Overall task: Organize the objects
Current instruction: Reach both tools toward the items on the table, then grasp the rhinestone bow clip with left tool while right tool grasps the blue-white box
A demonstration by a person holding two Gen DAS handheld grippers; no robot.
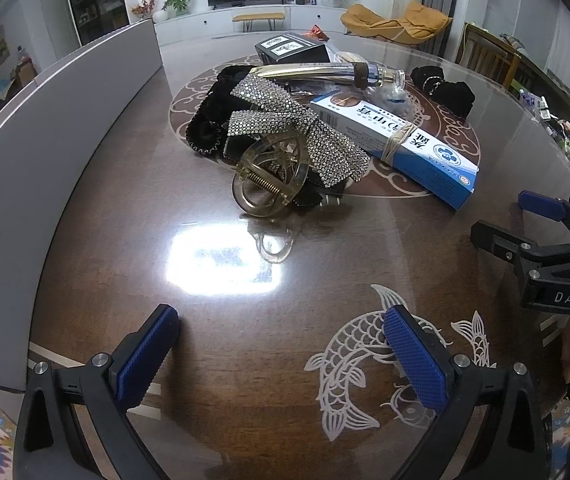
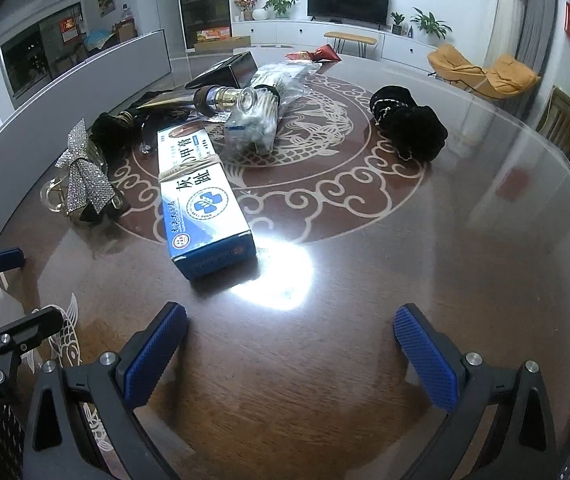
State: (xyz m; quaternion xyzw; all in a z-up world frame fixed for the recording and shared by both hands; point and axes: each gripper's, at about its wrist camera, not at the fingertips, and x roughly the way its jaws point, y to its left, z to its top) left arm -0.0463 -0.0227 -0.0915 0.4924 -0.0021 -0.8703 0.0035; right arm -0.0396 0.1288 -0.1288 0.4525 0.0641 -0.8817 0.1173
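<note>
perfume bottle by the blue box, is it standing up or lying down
Lying down: the perfume bottle rests on its side on the table, clear cap end pointing toward the black scrunchie.

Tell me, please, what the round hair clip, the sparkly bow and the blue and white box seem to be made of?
The round hair clip looks like translucent, glossy amber plastic: the table shows through it, and a metal coil spring sits at its hinge. The sparkly bow seems to be fabric covered in rows of small rhinestones that glint. The blue and white box looks like printed cardboard with creased edges, bound by a rubber band.

Both wrist views look low and forward over the surface (image 1: 105, 240); they share the blue box (image 1: 397, 148) at the middle.
</note>
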